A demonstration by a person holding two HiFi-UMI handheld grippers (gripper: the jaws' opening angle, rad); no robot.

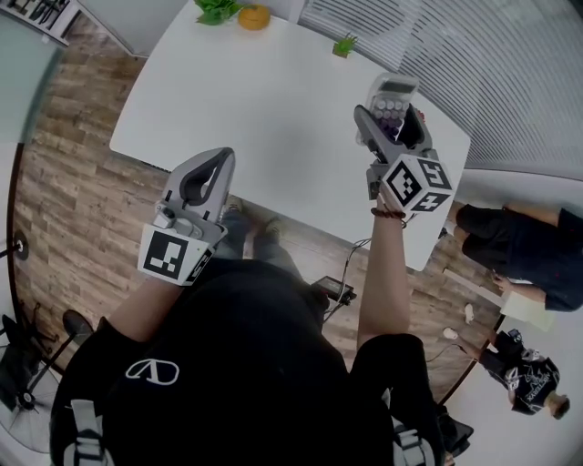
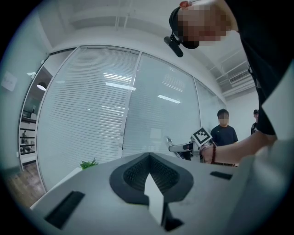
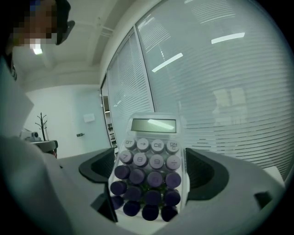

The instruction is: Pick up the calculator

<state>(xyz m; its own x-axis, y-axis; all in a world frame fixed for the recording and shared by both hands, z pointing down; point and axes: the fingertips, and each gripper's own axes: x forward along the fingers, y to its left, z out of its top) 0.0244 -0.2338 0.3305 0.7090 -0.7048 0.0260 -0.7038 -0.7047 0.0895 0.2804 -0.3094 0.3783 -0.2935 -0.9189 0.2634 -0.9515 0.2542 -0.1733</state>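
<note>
A white calculator (image 1: 393,95) with purple and grey round keys is raised above the white table (image 1: 255,109), over its right part. My right gripper (image 1: 392,116) is shut on it. In the right gripper view the calculator (image 3: 151,137) stands upright between the two dark pads (image 3: 207,173), display at the top, its lower keys down in the jaws. My left gripper (image 1: 209,173) hovers over the table's near edge, apart from the calculator, jaws shut with nothing in them. In the left gripper view its pads (image 2: 138,176) meet, and the right gripper's marker cube (image 2: 202,136) shows beyond.
At the table's far edge are a leafy plant (image 1: 217,11), an orange object (image 1: 253,16) and a small green plant (image 1: 344,45). Slatted blinds (image 1: 510,82) run behind the table. People stand at the right (image 1: 515,244). Wooden floor (image 1: 64,182) lies on the left.
</note>
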